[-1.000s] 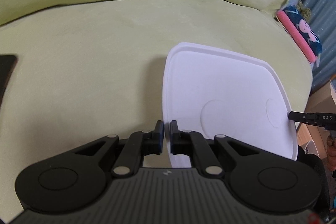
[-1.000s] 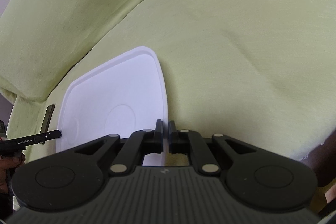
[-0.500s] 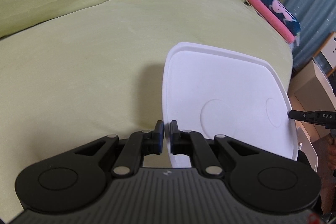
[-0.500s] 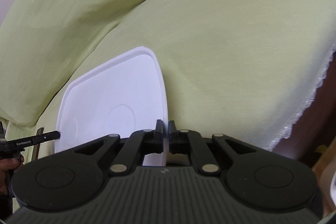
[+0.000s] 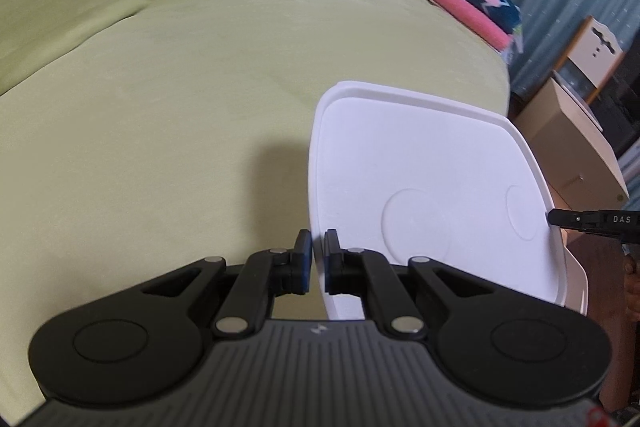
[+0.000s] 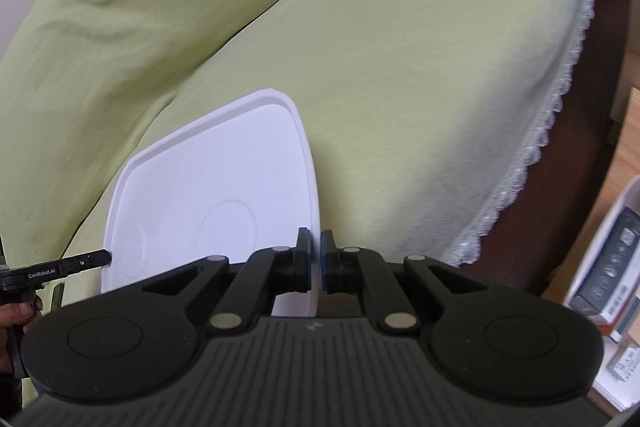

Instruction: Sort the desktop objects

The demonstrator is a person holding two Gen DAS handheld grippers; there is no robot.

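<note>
Green-draped sofa behind. Left gripper and right gripper clamped on opposite edges of flat white plastic tray, mid-carry; next, level set-down.

A white plastic tray with rounded corners and a raised rim is carried in the air above a pale green covered couch, tilted rather than flat. Its smooth surface bears two shallow moulded circles, one large near the middle and a smaller one near one short edge. Opposite edges of the tray are pinched, one on each side, so it hangs between the two holds. In the right wrist view the same tray shows empty, nothing resting on it.
</note>
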